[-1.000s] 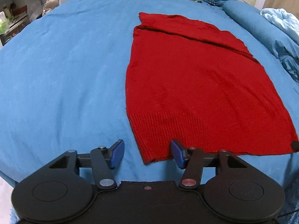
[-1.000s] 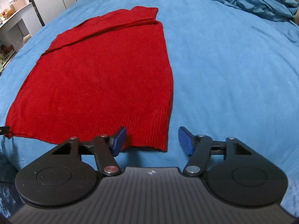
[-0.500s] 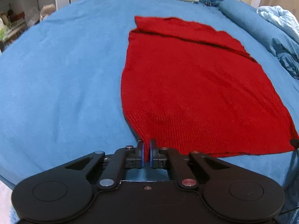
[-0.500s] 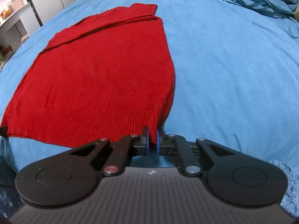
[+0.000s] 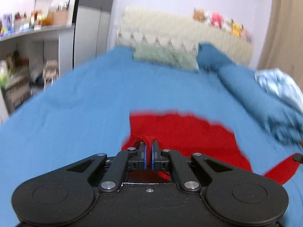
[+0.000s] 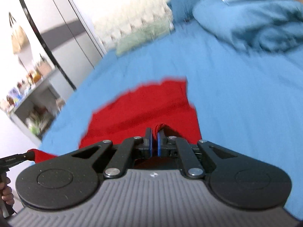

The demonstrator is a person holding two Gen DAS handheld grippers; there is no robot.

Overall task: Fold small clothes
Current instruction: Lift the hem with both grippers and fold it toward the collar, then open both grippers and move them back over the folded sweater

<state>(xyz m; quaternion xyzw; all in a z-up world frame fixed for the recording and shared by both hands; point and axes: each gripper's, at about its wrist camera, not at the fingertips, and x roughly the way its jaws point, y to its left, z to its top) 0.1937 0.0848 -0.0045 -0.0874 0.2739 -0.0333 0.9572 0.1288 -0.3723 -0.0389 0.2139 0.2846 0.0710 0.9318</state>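
Nearest in the left wrist view, the left tool (image 5: 148, 156) points forward and slightly down over the bed, its two blue-edged pads drawn close together with a bunched fold of the red knit garment (image 5: 181, 130) pinched between them. The cloth rises from the bed into that grip, so the near edge of the garment is lifted off the blue sheet (image 5: 75, 98). At the right border of this view a second strip of red cloth runs up to the dark tip of the other tool.

In the right wrist view, the right tool (image 6: 154, 143) is posed the same way, angled a little downward, pads pressed together on a gathered corner of the red knit garment (image 6: 144, 109). At the lower left border a person's hand (image 6: 6, 191) grips the dark handle of the left tool, whose tip holds the opposite corner of the hem clear of the bed. The two tools are level with each other, side by side, the hem stretched between them.

Beyond the grips, the rest of the garment lies on the middle of the bed, its far edge toward the head of the bed. Farther on, a pale green pillow (image 5: 166, 58) lies at the head edge, and a rumpled blue duvet (image 6: 255, 24) is heaped along the right side. Both views are motion-blurred.
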